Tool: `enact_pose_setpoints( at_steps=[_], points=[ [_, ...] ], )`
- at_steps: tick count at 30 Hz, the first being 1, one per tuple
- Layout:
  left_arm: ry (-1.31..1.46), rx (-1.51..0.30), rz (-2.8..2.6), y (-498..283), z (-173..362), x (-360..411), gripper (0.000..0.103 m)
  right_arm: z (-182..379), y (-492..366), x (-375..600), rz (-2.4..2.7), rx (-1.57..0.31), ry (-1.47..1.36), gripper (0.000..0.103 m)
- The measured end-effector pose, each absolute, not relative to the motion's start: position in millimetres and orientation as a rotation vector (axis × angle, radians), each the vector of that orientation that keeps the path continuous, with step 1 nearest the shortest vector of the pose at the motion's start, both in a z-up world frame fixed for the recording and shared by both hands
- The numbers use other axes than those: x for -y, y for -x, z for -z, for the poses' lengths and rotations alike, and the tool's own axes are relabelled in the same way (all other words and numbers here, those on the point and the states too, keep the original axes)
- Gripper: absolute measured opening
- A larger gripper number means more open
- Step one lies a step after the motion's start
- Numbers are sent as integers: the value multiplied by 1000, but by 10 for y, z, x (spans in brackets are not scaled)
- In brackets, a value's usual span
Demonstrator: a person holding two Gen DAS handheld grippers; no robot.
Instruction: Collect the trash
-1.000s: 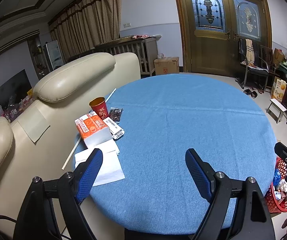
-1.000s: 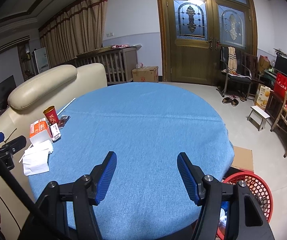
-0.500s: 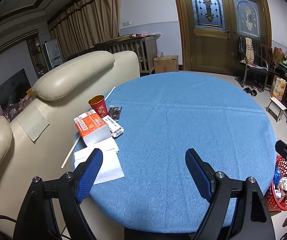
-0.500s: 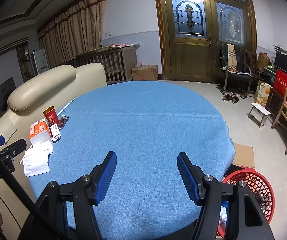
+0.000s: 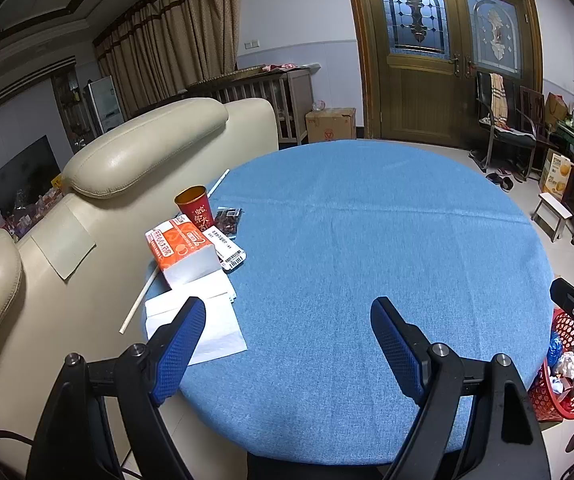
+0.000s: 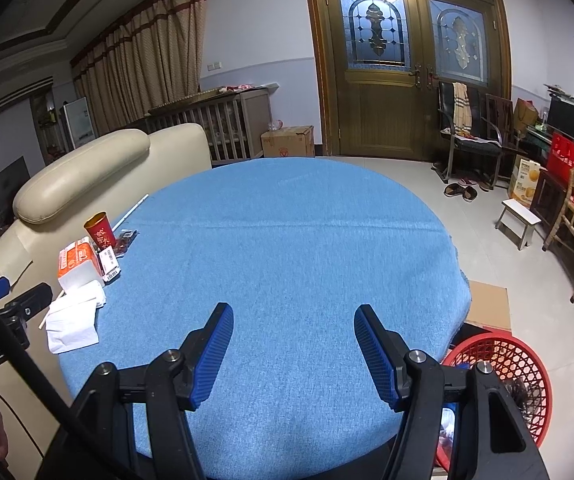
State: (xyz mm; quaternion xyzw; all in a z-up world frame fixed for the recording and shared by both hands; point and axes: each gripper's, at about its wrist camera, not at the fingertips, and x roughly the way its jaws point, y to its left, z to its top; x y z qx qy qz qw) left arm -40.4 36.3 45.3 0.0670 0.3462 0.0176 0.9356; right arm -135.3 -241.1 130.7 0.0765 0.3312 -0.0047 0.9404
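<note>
Both grippers, left [image 5: 287,332] and right [image 6: 293,338], hovered with jaws apart and empty; trash [image 5: 191,256] clustered at the surface [image 5: 367,240] edge, basket [image 6: 503,364] waiting alongside.

Red cup [image 5: 195,207], orange pack [image 5: 179,246], white papers [image 5: 211,320] clustered at table's left edge.

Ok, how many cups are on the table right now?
1. A red cup stands upright near the table's left edge, by the sofa, just behind the orange tissue pack. Nothing on the table looks tall enough to hide another.
</note>
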Motion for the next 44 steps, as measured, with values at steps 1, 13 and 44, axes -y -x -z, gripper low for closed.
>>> enact_pose_setpoints(
  at_steps=[1,13,44],
  points=[
    [-137,-708,-36,403,-449,-362,85,-1304,1353,2407,9,-677,-155,67],
    [-140,-711,-34,382,-405,-376,85,-1315,1305,2365,11,-676,-155,67],
    [-162,-857,69,-107,70,-123,85,-508,589,2655,23,-794,-149,67]
  ],
)
